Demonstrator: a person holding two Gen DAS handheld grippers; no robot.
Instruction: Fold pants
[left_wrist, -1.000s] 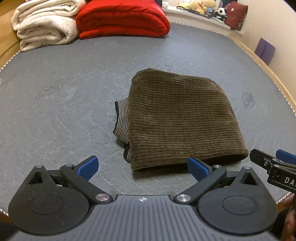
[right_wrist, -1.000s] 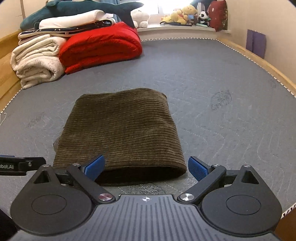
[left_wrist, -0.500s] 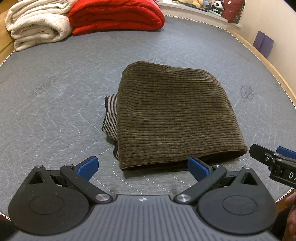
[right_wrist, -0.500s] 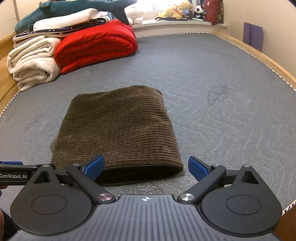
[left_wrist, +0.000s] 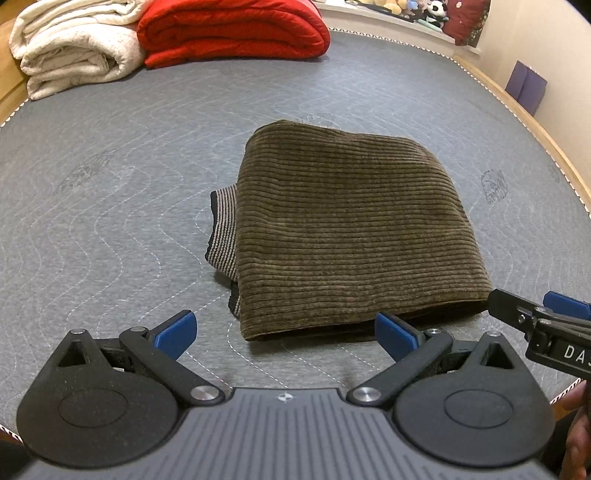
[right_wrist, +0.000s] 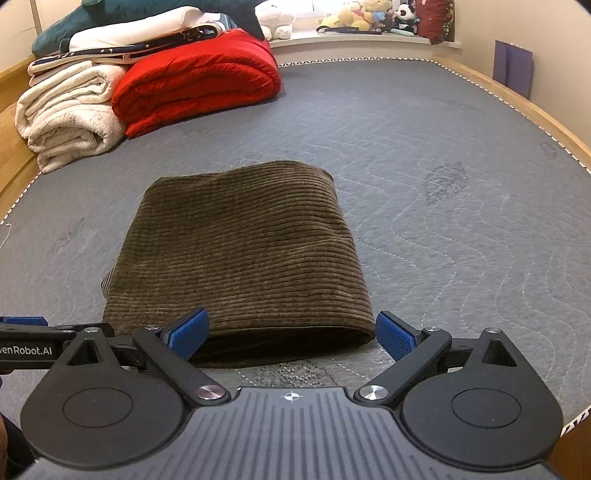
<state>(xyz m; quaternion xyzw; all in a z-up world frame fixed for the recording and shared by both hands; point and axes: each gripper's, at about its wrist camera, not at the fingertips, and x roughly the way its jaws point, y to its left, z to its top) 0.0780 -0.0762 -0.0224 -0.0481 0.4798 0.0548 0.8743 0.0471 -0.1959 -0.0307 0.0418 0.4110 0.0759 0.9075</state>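
The brown corduroy pants (left_wrist: 351, 229) lie folded into a compact rectangle on the grey quilted mattress (left_wrist: 110, 221). A striped waistband (left_wrist: 221, 229) sticks out at the left side of the fold. They also show in the right wrist view (right_wrist: 240, 251). My left gripper (left_wrist: 284, 332) is open and empty, just in front of the near edge of the pants. My right gripper (right_wrist: 291, 332) is open and empty, at the near right corner of the pants. Each gripper shows at the edge of the other's view.
A folded red quilt (right_wrist: 195, 88) and a rolled cream blanket (right_wrist: 66, 118) lie at the far left of the mattress, with more bedding stacked on them. Soft toys (right_wrist: 369, 18) line the window sill. A wooden bed frame (right_wrist: 535, 114) runs along the right edge.
Both grippers have drawn back slightly from the folded pants and stayed open. The pants have not moved.
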